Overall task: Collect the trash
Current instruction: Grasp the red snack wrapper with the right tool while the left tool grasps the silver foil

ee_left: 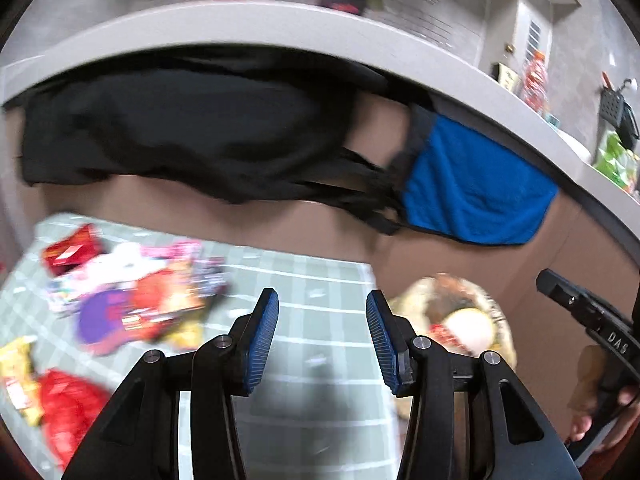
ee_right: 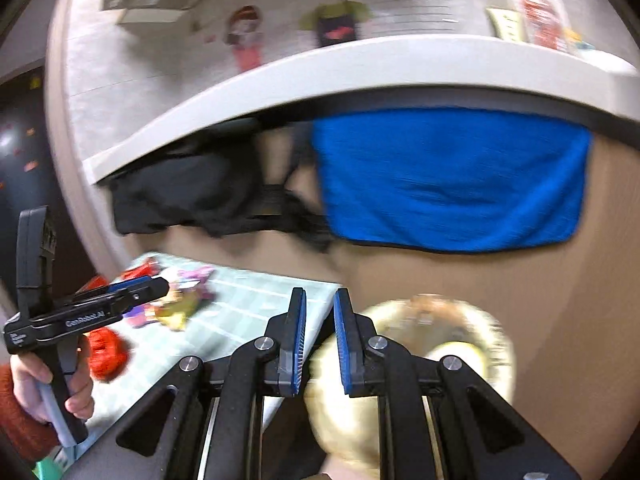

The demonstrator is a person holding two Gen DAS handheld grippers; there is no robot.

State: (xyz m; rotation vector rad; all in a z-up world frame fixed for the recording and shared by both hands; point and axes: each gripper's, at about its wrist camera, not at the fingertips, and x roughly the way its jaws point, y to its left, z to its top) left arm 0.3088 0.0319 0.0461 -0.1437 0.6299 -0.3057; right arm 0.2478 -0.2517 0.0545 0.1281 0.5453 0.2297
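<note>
- Grey-green checked cloth (ee_left: 320, 280) covers a low table, its right edge ending beside a brown cabinet front (ee_left: 460, 264).
- Above runs a pale countertop edge (ee_left: 280, 24); under it hang a black cloth (ee_left: 168, 128) and a bright blue towel (ee_left: 472, 188) side by side, the black one's straps reaching the towel's left border.
- Behind the counter, the grey wall carries two cartoon figures (ee_right: 336, 8); packets and a black rack stand far right, too blurred to name.
- Trash wrappers (ee_left: 136, 300) lie in a loose heap on the cloth's left part: red, pink, purple, orange and yellow foil, all motion-blurred. A red crumpled bag (ee_left: 68, 404) and a yellow packet (ee_left: 18, 376) lie apart, nearer the camera.
- Right of the table, against the cabinet, sits a round pale bin (ee_right: 472, 332) with a few wrappers and something white inside.
- Left gripper (ee_left: 322, 340) hovers over bare cloth, blue pads well apart, nothing between them.
- Right gripper (ee_right: 320, 344) hangs over the table corner and bin rim, pads close together with a narrow empty gap.
- An orange-sleeved hand (ee_right: 40, 384) holds the left gripper's handle.
</note>
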